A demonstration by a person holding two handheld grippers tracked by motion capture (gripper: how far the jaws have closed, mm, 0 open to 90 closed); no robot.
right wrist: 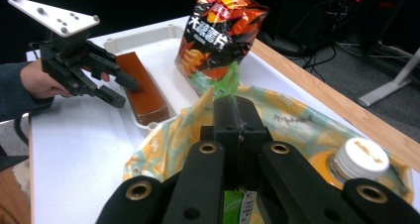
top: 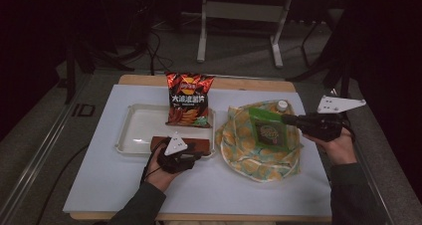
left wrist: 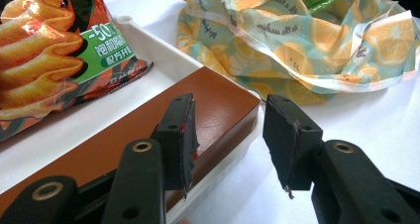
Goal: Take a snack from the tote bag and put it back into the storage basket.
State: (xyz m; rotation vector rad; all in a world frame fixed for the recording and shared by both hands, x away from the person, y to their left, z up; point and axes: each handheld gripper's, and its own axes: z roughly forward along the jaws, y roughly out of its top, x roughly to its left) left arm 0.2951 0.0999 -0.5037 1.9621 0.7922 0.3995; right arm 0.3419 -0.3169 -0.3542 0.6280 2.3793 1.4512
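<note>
Right gripper is clamping a green snack packet above the lemon-print bag; left gripper is straddling the brown box, jaws half-open, holding nothing.

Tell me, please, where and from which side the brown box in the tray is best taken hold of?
Grip the brown box across its narrow width near the end toward the lemon-print bag, coming from the person's side. It lies flat along the tray edge, its long sides parallel; the left hand-held gripper probably spans it.

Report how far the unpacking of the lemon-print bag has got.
Done: the red chip bag and brown rectangular box sit in the white tray. In hand: the right gripper holds a green packet. Left: the white-capped bottle inside the lemon-print cloth bag.
</note>
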